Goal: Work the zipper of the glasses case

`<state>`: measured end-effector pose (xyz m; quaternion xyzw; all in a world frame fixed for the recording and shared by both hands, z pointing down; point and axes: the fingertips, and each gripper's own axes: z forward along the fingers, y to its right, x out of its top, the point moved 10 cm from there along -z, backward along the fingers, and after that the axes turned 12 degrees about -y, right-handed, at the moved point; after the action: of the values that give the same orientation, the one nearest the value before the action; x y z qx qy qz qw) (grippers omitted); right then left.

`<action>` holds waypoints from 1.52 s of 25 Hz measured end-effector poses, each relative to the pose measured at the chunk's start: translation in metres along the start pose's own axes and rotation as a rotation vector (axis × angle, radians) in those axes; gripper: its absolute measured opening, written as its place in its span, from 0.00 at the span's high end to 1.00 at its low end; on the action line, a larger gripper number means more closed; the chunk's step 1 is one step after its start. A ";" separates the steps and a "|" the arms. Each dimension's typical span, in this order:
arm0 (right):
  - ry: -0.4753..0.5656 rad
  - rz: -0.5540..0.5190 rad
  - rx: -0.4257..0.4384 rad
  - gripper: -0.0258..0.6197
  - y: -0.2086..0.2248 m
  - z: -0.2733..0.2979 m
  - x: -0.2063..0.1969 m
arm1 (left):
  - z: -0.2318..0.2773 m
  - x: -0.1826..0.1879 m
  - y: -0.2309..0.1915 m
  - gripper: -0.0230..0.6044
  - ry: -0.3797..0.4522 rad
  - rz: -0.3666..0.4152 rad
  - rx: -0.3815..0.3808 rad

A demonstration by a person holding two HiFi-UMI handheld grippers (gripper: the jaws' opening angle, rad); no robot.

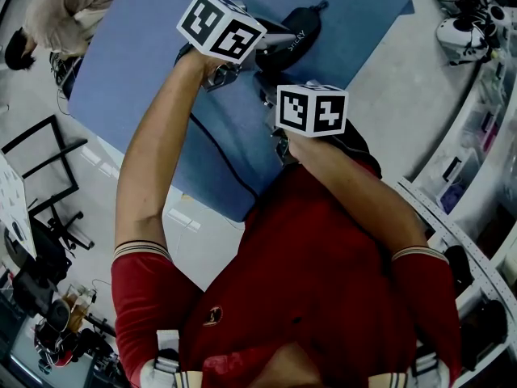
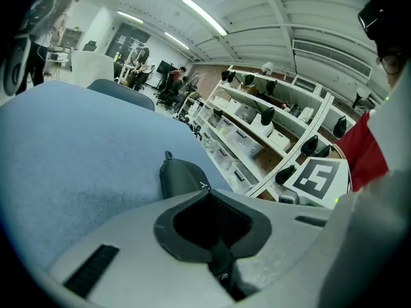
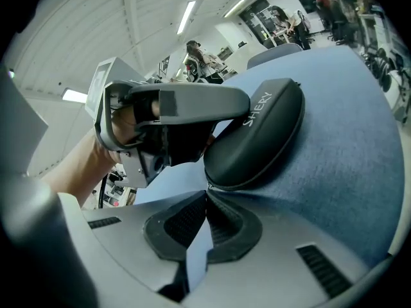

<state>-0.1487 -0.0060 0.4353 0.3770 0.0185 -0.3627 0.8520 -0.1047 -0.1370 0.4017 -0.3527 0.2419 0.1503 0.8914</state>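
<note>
Probing the zipper seam, left tongs and right tongs, both pressed together, rest their tips against the black glasses case lying on the blue worktop. No pull tab shows; finding and pinching it likely comes next. Both forearms reach forward, tongs tilted downward.

Black glasses case on blue mat
</note>
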 end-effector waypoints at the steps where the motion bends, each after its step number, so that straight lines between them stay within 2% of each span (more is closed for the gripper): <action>1: 0.004 0.004 0.001 0.96 -0.001 0.001 0.002 | 0.000 0.001 0.000 0.95 -0.002 0.005 0.003; 7: -0.017 -0.061 0.004 0.96 0.002 0.001 0.002 | -0.001 -0.001 -0.003 0.95 0.010 0.005 -0.008; 13: -0.067 -0.161 -0.001 0.96 0.011 -0.014 -0.001 | 0.000 0.003 0.004 0.95 -0.007 0.061 0.008; 16: -0.094 -0.224 -0.001 0.96 0.019 -0.025 -0.002 | -0.002 0.007 0.007 0.91 -0.003 0.106 0.048; 17: -0.103 -0.238 -0.002 0.96 0.022 -0.029 -0.003 | -0.003 0.008 0.008 0.86 0.000 0.133 0.066; 19: -0.119 -0.255 -0.005 0.96 0.030 -0.035 -0.004 | -0.005 0.012 0.014 0.83 0.009 0.213 0.112; 23: -0.145 -0.288 -0.022 0.96 0.046 -0.045 -0.007 | -0.006 0.021 0.026 0.82 -0.013 0.424 0.217; 25: -0.155 -0.312 -0.032 0.96 0.053 -0.051 -0.007 | -0.003 0.025 0.030 0.82 -0.042 0.505 0.255; 29: -0.173 -0.375 -0.057 0.96 0.067 -0.064 -0.004 | 0.006 0.032 0.034 0.82 -0.113 0.613 0.331; 38: -0.223 -0.572 -0.137 0.96 0.098 -0.092 0.015 | 0.032 0.052 0.045 0.81 -0.253 0.885 0.422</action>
<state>-0.0536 0.0895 0.4266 0.2560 0.0550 -0.6248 0.7356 -0.0704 -0.0775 0.3693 -0.0077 0.2834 0.5030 0.8165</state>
